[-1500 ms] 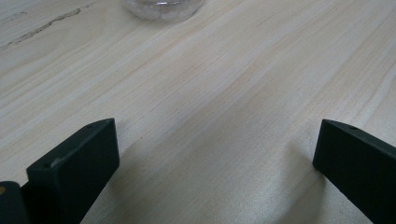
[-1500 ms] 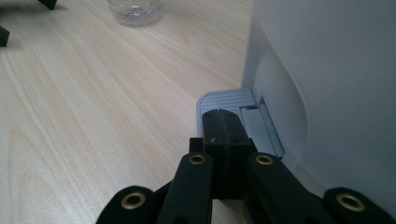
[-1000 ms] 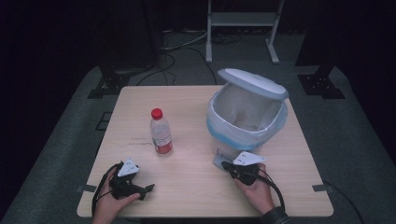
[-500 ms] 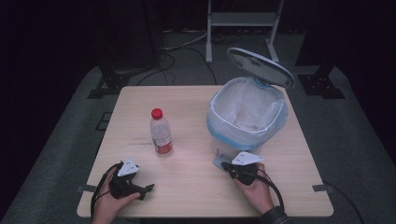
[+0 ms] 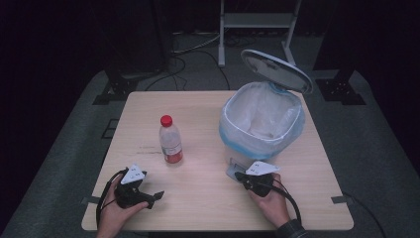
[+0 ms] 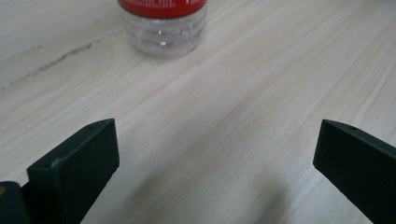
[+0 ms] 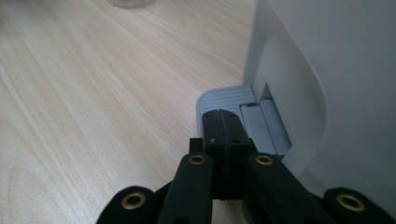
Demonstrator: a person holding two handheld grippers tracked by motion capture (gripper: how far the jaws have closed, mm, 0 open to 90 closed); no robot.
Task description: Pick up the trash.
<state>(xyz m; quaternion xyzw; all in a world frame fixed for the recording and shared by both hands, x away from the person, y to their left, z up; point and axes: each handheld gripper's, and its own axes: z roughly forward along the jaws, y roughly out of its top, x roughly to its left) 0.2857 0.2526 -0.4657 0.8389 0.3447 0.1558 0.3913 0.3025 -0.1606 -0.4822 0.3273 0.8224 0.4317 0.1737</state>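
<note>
We see the right tool (image 5: pixel 241 176) at the near right of the worktop (image 5: pixel 198 104), its two black jaws pressed flat together with nothing between them. In the right gripper view the closed tip (image 7: pixel 223 122) rests on the grey ribbed pedal (image 7: pixel 223 97) at the foot of the bin (image 5: pixel 261 124). The bin stands on the right half of the worktop, lined with a pale bag with a blue edge, and its round lid (image 5: pixel 276 70) stands tilted up behind the rim, so the inside is open to view. The hand (image 5: pixel 270 201) holding this tool comes in from the near edge.

The left tool (image 5: pixel 157 194) lies at the near left corner, held by the other hand (image 5: pixel 115 210), and we see its jaws standing wide apart in the left gripper view, with only bare wood between them. A clear plastic bottle (image 5: pixel 169 140) with a red cap and red label stands upright near the middle of the worktop, beyond the left tool and well apart from the bin; its base (image 6: pixel 162 28) shows ahead of the open jaws, untouched.
</note>
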